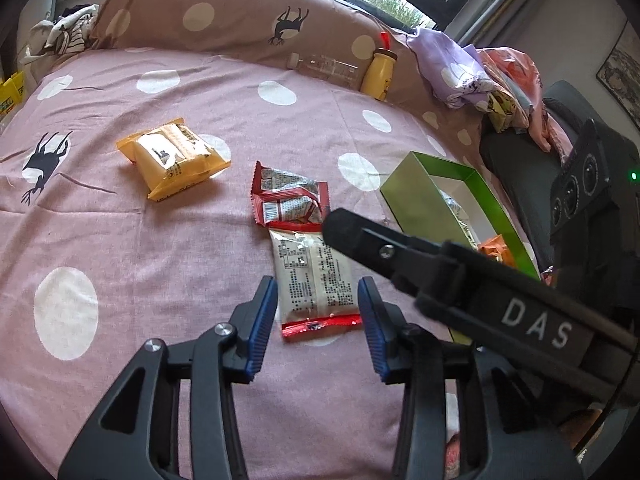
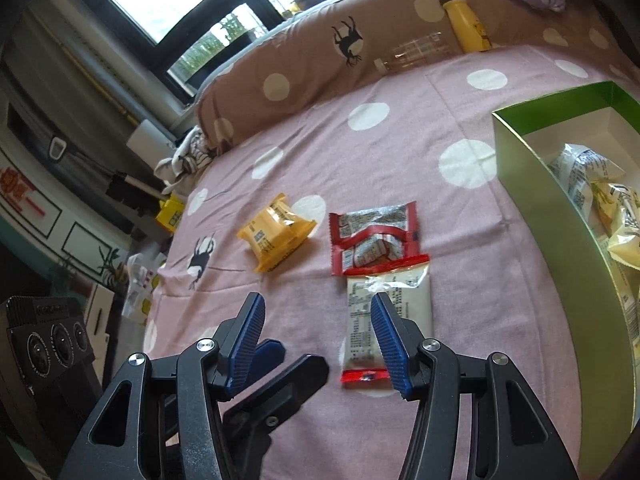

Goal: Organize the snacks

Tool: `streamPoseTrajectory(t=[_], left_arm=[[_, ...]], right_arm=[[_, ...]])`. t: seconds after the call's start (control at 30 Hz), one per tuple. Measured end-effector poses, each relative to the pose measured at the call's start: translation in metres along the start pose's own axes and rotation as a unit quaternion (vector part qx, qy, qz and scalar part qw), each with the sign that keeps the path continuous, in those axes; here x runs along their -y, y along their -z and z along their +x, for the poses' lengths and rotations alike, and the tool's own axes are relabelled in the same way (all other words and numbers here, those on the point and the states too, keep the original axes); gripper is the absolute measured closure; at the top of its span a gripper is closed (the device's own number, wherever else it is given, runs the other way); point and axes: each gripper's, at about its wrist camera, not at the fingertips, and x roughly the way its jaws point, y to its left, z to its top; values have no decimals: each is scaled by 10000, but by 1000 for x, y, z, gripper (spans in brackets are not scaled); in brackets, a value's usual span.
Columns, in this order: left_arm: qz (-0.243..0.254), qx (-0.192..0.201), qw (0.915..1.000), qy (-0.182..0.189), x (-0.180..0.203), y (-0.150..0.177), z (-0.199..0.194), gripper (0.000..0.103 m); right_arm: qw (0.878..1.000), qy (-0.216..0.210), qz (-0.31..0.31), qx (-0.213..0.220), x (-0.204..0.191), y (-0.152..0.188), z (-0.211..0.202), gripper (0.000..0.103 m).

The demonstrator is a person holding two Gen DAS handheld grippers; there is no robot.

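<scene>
A beige snack packet (image 1: 316,280) (image 2: 400,308) with red ends lies flat on the pink spotted bedsheet (image 1: 160,264). My left gripper (image 1: 318,312) hovers over it, open, and its blue pads flank the packet without pressing on it. A red packet (image 1: 292,196) (image 2: 376,236) touches the beige packet's far end. Further left lies a yellow packet (image 1: 176,160) (image 2: 276,236). The green box (image 1: 424,184) (image 2: 532,200) on the right holds several snacks (image 2: 588,176). My right gripper (image 2: 318,308) is open and empty just left of the beige packet. One of its black fingers (image 1: 360,236) crosses the left wrist view.
A brown spotted pillow (image 1: 224,20) runs along the far side of the bed. A yellow bottle (image 1: 380,72) (image 2: 468,24) and a clear plastic bottle (image 1: 324,66) lean against it. Lilac cloth (image 1: 460,72) is piled at the far right. The bed's left edge drops to floor clutter (image 2: 140,288).
</scene>
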Motion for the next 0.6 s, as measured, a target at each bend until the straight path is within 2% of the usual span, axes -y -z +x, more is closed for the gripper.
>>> streamPoseTrajectory(t=[0.1,0.23,0.33,0.6], left_arm=[[-72,-130,9998,-152,-9,-1,12,53],[-341,-418,9983,-220,-23,-1,27,53],[-430,-505,9976,-191,-26,0,31,53],[-348,-609,9974,-178,-25,2,46,54]], right_arm=[[9997,119,182,-101,14,-4,8,46],[9980,136,488,-380,31,-7,23,46],[9972,352,463,-478,34,-8,31,46],[9946,573,292,-813,36,-8,58,46]])
